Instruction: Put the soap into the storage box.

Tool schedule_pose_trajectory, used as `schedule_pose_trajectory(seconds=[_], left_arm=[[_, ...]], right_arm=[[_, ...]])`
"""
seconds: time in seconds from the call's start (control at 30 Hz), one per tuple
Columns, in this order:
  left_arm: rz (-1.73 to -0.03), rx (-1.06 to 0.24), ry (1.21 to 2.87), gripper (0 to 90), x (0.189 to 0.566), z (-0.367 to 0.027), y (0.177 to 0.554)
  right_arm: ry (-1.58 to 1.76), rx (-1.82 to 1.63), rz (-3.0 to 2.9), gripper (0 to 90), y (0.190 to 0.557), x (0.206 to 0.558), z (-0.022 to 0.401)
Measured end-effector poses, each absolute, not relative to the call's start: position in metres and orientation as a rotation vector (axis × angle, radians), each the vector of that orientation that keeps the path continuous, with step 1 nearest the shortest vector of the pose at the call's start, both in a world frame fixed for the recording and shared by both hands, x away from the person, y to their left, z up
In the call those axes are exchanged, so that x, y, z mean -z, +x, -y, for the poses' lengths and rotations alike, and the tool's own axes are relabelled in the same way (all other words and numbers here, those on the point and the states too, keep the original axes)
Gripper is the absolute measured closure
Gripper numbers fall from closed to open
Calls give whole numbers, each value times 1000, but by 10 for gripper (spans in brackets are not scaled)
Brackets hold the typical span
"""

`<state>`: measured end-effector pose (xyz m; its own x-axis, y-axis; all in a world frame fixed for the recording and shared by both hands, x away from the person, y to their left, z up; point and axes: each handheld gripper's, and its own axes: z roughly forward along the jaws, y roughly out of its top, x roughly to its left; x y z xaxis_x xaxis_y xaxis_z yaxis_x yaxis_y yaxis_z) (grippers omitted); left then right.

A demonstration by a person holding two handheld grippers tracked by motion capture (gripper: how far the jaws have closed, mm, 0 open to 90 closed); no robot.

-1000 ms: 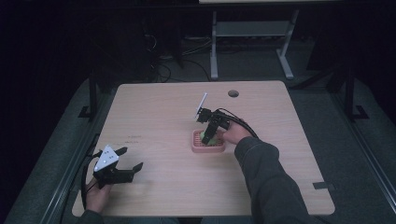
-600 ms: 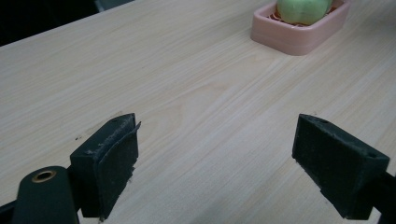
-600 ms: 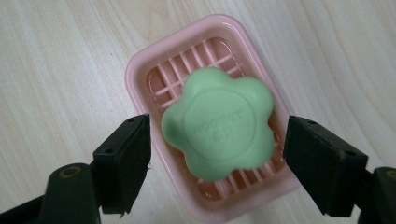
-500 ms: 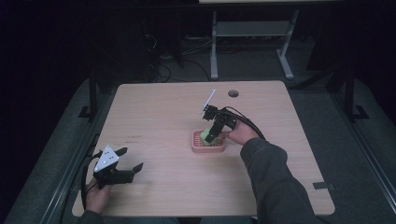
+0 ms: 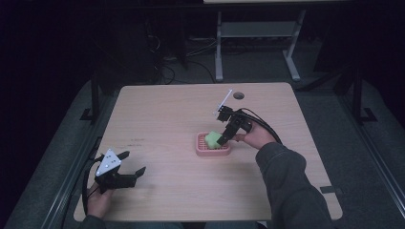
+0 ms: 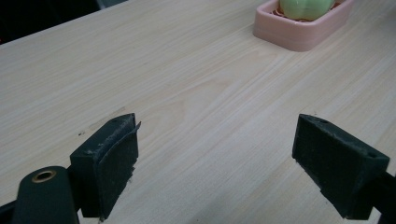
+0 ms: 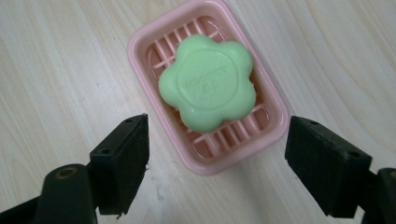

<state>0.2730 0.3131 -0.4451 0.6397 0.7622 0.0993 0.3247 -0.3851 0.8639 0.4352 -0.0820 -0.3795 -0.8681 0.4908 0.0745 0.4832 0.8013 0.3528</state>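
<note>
A green flower-shaped soap [image 7: 208,88] is seen lying in a pink slatted dish [image 7: 154,42], slightly tilted, with raised lettering on its upper face that is too small to be read. In the high view the dish [image 5: 203,150] is placed on the wooden table [image 5: 162,114] a little right of centre, and the soap [image 5: 212,140] is resting in it.

The right gripper [image 5: 228,136] is held at about 2 o'clock from the dish, angled down toward it. In its own view the right gripper [image 7: 217,154] is spread wide, the jaws being set to either side of the near end of the dish without touching dish or soap.

The left gripper [image 5: 129,164] is held low over the table near the front left corner, at about 8 o'clock from the dish and well apart from it. Its jaws are likewise released and nothing is gripped between them; bare wood is seen there, with the dish [image 6: 303,35] at about 1 o'clock.
</note>
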Motion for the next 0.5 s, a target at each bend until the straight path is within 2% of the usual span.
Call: schedule_pose_trajectory(seconds=[0.5], left_arm=[[-854, -623, 1985, 141, 446, -313, 273]], right_arm=[[869, -582, -2911, 220, 426, 372, 120]])
